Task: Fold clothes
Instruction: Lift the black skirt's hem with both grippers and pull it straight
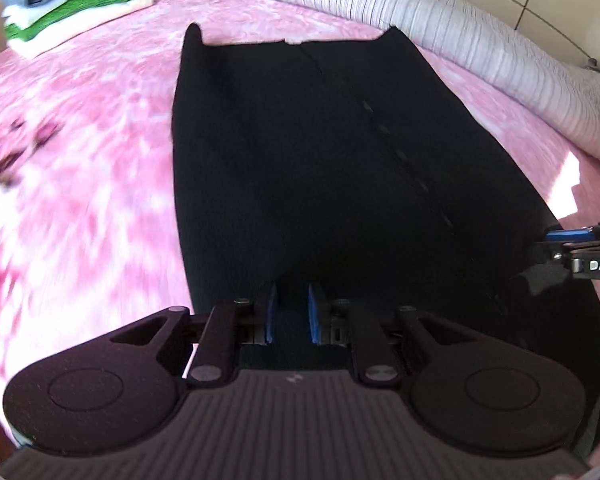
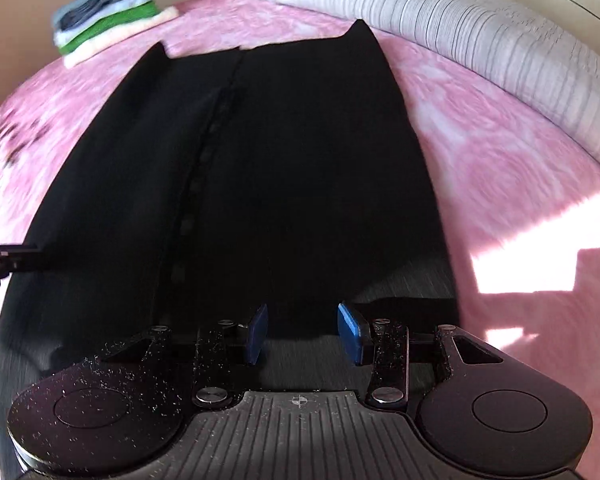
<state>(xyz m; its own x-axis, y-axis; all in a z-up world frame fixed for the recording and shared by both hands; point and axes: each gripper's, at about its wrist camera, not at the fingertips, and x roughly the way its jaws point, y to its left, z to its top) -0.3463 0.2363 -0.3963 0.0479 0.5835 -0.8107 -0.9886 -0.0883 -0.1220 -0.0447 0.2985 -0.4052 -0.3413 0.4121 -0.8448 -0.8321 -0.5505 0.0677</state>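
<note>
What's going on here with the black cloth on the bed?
A person is folding laundry with a handheld two-finger gripper in each hand. A black garment lies spread flat on the pink bedspread. The left gripper and right gripper are both at its near edge, jaws open with cloth between the blue pads, not yet pinched. A stack of folded clothes sits at the far corner, beside the striped white pillows.

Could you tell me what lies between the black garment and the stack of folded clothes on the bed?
Only bare pink bedspread separates the black garment from the stack of folded clothes; the right wrist view shows that gap clearly.
</note>
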